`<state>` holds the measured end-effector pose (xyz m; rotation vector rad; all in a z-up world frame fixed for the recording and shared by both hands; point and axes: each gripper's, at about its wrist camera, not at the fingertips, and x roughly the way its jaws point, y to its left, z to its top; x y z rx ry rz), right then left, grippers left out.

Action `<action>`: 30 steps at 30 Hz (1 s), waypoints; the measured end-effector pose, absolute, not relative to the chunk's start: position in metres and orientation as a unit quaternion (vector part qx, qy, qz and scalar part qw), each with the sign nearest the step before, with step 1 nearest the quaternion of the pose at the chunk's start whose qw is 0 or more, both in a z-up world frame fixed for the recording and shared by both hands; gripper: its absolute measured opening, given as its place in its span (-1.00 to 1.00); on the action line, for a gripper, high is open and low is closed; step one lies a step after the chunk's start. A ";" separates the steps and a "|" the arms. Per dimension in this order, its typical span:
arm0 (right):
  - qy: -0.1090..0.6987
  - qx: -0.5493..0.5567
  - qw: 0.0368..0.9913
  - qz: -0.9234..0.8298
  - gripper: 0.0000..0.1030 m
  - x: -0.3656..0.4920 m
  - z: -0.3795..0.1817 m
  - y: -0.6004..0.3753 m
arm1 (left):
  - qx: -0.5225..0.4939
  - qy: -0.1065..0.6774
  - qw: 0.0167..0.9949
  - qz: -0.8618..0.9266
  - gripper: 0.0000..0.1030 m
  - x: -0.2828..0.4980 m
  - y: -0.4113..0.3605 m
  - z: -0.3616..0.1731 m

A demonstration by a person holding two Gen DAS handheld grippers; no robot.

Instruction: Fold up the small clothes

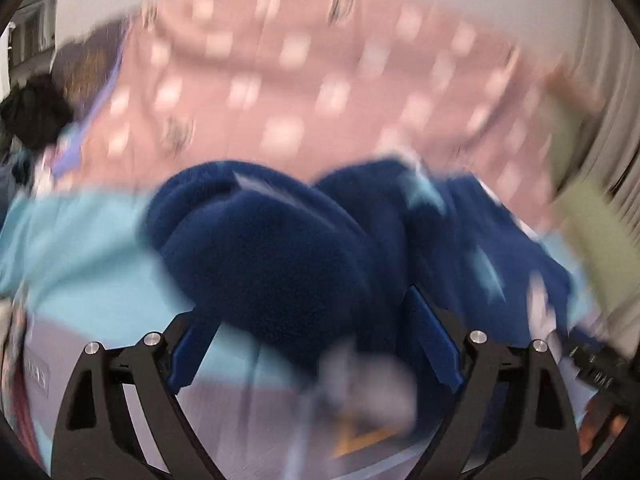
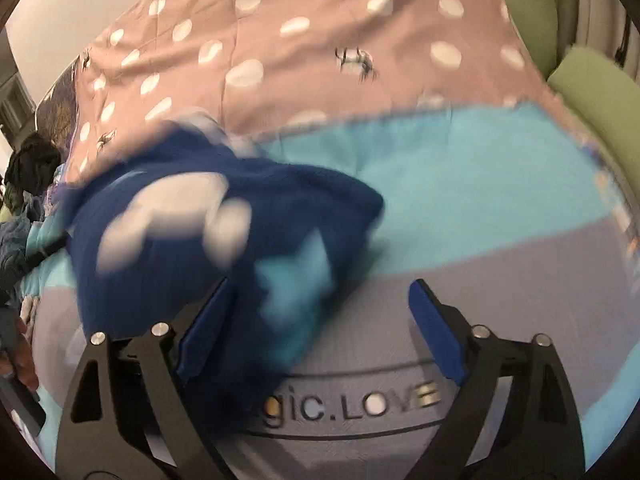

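Note:
A small dark blue fleece garment with pale blue and white patches lies bunched on the bed, blurred by motion. My left gripper is open, its blue pads wide apart, with the fleece bulging between them. In the right wrist view the same garment lies in a heap left of centre. My right gripper is open; the garment's edge lies against its left pad and the right pad is over bare sheet.
The bed has a light blue and grey sheet with printed lettering, and a pink spotted duvet behind. Green pillows lie at the right. Dark clothes are heaped at the far left.

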<state>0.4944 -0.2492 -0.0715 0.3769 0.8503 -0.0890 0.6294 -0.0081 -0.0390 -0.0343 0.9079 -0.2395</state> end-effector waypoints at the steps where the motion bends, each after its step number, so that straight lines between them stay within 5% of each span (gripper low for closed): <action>1: 0.412 0.231 0.881 -0.032 0.75 0.491 -0.077 -0.261 | -0.002 0.449 0.885 -0.123 0.77 0.625 -0.009 -0.054; 6: 0.421 0.171 0.888 -0.070 0.75 0.470 -0.061 -0.263 | 0.060 0.466 0.864 -0.181 0.77 0.589 -0.018 -0.086; 12: 0.357 0.137 0.924 -0.015 0.75 0.378 -0.011 -0.244 | 0.050 0.390 0.889 -0.236 0.84 0.519 -0.014 -0.031; 20: 0.238 -0.046 0.969 -0.044 0.92 0.199 0.043 -0.164 | 0.067 0.290 0.922 -0.249 0.97 0.363 -0.007 0.034; 30: 0.222 0.021 0.974 -0.044 0.95 0.088 0.072 -0.142 | 0.074 0.236 0.949 -0.197 0.97 0.214 0.009 0.090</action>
